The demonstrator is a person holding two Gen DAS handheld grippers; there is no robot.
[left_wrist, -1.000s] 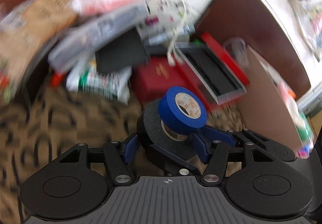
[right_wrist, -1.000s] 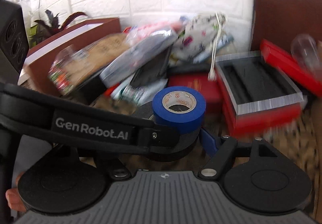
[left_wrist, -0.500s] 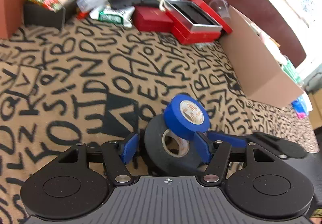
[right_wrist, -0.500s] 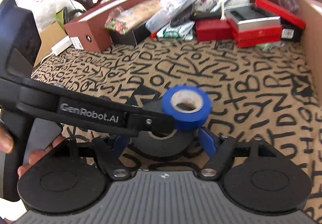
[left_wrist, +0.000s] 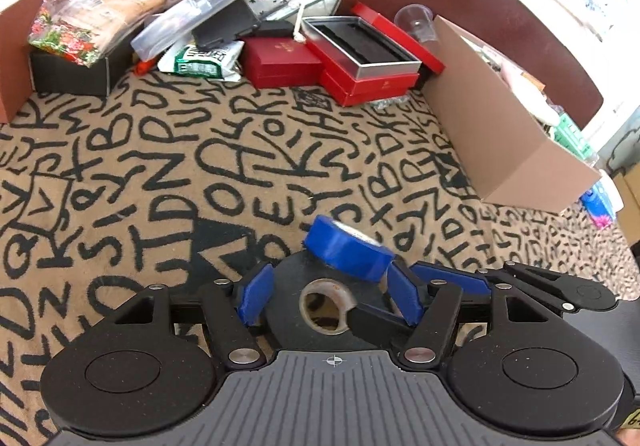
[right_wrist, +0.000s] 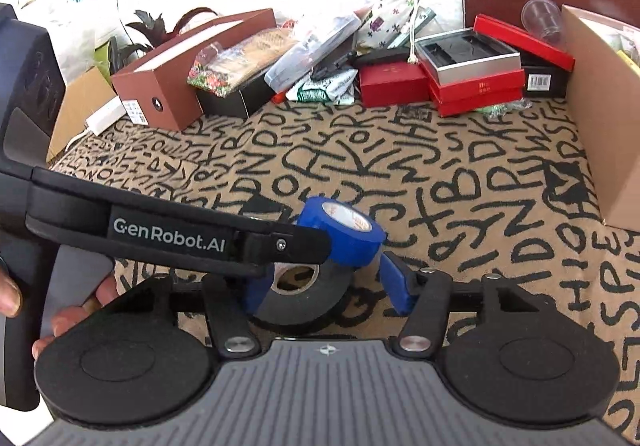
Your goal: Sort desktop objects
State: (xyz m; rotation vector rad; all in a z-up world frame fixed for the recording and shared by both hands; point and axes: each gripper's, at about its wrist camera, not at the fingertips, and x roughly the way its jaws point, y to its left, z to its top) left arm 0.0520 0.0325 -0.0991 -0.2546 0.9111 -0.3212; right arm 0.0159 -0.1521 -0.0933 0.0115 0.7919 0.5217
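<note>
A large black tape roll (left_wrist: 296, 286) lies flat between the blue pads of my left gripper (left_wrist: 326, 296), with a smaller blue tape roll (left_wrist: 346, 248) tilted on its far edge. In the right wrist view the same black roll (right_wrist: 304, 300) sits between my right gripper's (right_wrist: 322, 290) pads, and the blue roll (right_wrist: 344, 234) leans on top. Both grippers are closed against the black roll from crossing directions. The left gripper's arm (right_wrist: 172, 234) crosses the right wrist view from the left.
A letter-patterned cloth (left_wrist: 240, 149) covers the table. At the back stand red boxes (left_wrist: 360, 57), a brown box (right_wrist: 192, 65), snack bags (left_wrist: 92, 21) and a pouch (right_wrist: 396, 13). A cardboard box (left_wrist: 496, 125) stands at the right.
Both grippers pulled back from the back clutter and came down low over the cloth with the rolls. The blue roll tipped further over on the black roll.
</note>
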